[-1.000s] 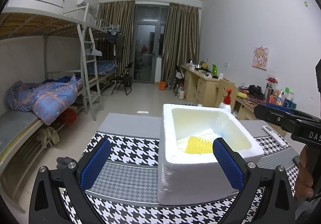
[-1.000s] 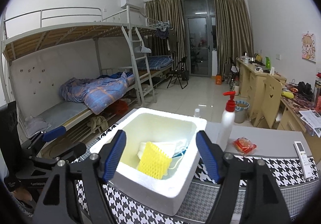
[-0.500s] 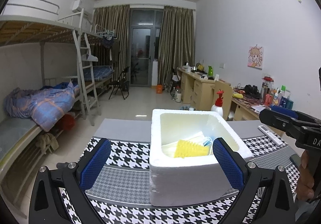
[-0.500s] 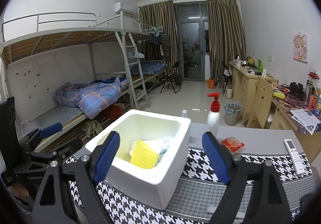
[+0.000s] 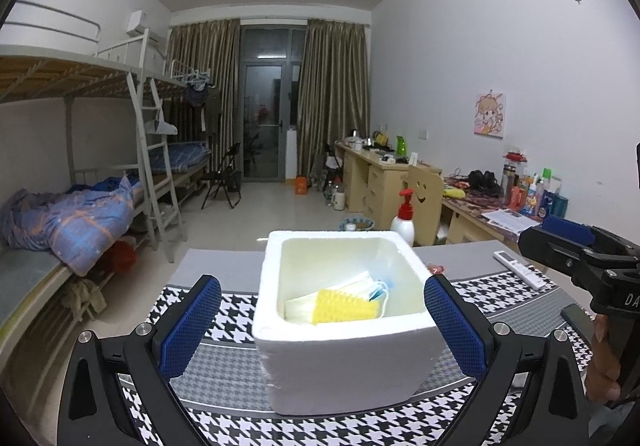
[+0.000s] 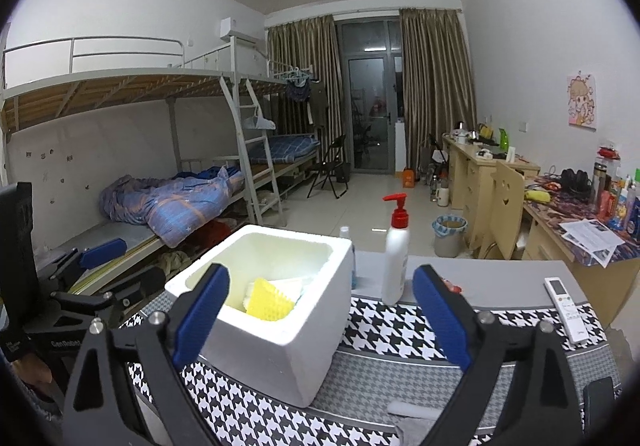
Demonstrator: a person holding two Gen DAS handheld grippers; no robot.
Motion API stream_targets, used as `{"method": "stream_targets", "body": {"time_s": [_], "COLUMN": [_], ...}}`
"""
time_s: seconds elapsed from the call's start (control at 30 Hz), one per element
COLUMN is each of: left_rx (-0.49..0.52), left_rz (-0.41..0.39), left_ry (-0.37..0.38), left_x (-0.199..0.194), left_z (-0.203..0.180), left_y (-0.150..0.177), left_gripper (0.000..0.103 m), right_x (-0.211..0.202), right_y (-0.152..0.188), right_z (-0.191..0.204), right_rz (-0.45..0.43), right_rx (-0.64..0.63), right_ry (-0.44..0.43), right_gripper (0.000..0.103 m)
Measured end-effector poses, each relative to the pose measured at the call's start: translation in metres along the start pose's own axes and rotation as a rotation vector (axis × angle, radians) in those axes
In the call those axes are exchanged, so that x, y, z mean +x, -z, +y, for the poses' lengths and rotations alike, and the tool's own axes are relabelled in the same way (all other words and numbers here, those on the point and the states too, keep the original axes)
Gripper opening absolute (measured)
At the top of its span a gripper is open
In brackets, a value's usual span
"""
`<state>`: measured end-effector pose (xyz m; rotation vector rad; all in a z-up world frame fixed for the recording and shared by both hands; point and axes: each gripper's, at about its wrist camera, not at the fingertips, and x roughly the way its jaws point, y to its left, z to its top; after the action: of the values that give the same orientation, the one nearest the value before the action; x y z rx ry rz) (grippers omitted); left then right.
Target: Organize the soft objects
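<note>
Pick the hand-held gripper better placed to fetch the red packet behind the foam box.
Right, probably. The red packet lies just beyond the right hand-held gripper, whose empty jaws are opening. For the left hand-held gripper, the foam box blocks it.

Pump bottle [image 6: 396, 258] upright on table; remote [image 6: 565, 304] near right edge.

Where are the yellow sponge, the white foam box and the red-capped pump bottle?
yellow sponge [image 5: 345, 306], left wrist view, its bumpy top face.
white foam box [image 5: 352, 370], left wrist view, its near outer wall.
pump bottle [image 6: 395, 262], right wrist view, its white body.
</note>
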<state>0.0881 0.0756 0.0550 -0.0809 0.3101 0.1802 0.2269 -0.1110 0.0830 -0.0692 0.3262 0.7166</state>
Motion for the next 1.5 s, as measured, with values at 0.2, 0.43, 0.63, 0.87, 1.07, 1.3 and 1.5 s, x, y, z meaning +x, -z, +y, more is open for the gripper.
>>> {"method": "stream_targets", "body": {"time_s": [0.2, 0.43, 0.63, 0.87, 1.07, 1.3, 1.5], "left_rx": [0.013, 0.019, 0.029, 0.041, 0.055, 0.064, 0.074], "left_rz": [-0.008, -0.009, -0.003, -0.009, -0.004, -0.002, 0.003], "left_ry": [0.017, 0.039, 0.072, 0.101, 0.125, 0.151, 0.182], "left_x": [-0.004, -0.006, -0.007, -0.011, -0.012, -0.011, -0.010], "left_z": [-0.009, -0.020, -0.029, -0.039, -0.049, -0.059, -0.069], "left_y": [-0.002, -0.005, -0.005, -0.005, -0.004, -0.005, -0.004], "left_gripper": [0.102, 0.102, 0.102, 0.102, 0.102, 0.102, 0.102], "right_x": [-0.009, -0.019, -0.032, -0.046, -0.053, -0.062, -0.071], "right_y": [0.002, 0.006, 0.009, 0.012, 0.015, 0.020, 0.024], "right_z": [-0.007, -0.014, -0.020, -0.029, -0.036, -0.044, -0.052], "right_rz": [-0.011, -0.021, -0.035, -0.049, -0.053, -0.055, -0.057], "right_rx": [0.013, 0.016, 0.023, 0.036, 0.046, 0.054, 0.064], "right_ry": [0.015, 0.034, 0.053, 0.082, 0.099, 0.127, 0.154], "right_gripper": [0.095, 0.095, 0.096, 0.096, 0.096, 0.096, 0.096]}}
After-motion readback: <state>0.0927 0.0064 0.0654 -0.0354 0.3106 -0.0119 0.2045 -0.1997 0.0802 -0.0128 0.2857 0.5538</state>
